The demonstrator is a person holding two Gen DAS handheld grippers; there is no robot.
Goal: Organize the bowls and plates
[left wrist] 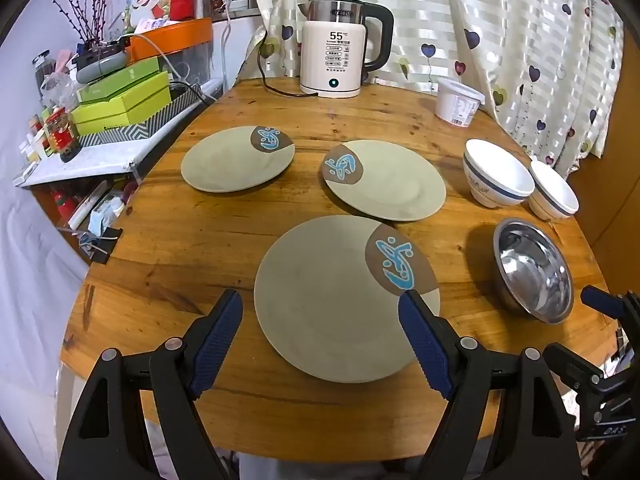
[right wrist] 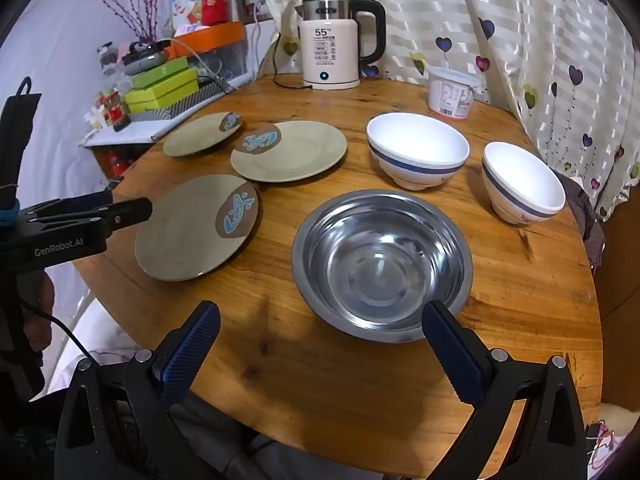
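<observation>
near plate (left wrist: pixel 320 300) | under left tool (left wrist: pixel 320 300) | tool wide, empty

Both views are evenly and fairly brightly lit by soft indoor light from above, with a warm cast on the wooden desk (left wrist: pixel 360 120). Shadows are soft and short: a dim patch lies left of the steel bowl (right wrist: pixel 382 264), whose polished inside throws pale glare and smeared reflections. The striped curtain (left wrist: pixel 500 32) shows satiny sheen. Focus is sharp across the middle. The fisheye lens bends the desk's edge into a curve, squeezes things near the borders, and leaves black corners around each round picture.
</observation>
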